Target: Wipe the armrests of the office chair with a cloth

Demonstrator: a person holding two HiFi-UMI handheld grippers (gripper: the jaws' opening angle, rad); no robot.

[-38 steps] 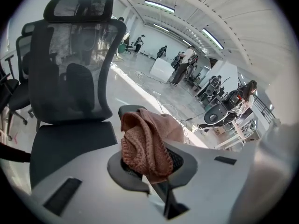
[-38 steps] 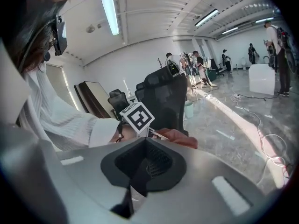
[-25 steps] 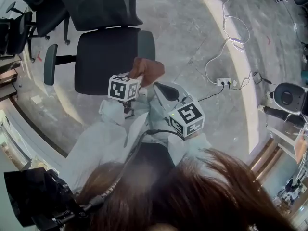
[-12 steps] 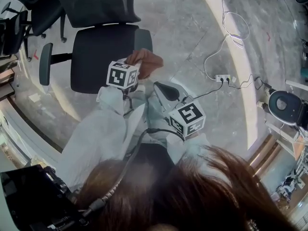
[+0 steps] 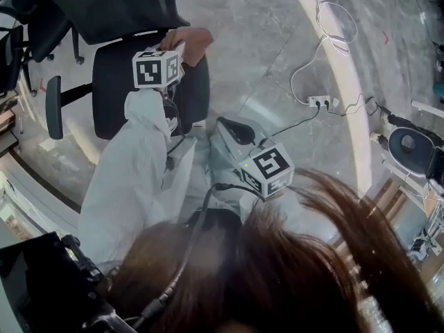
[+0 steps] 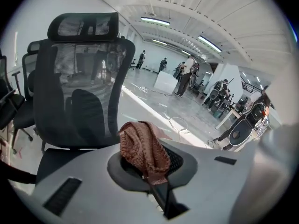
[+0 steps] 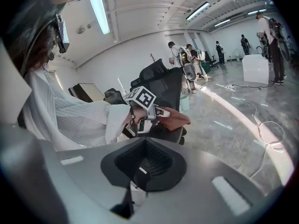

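The left gripper (image 6: 150, 174), jaws pinched on a bunched reddish-brown knitted cloth (image 6: 142, 148) above the back right-hand corner of the black office chair seat (image 5: 114, 82), should probably lower until the fabric presses the armrest on that side, then sweep along its length with steady contact.

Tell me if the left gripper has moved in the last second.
Yes. In the head view the left gripper, shut on the cloth, has travelled from the chair seat's front edge toward the backrest.
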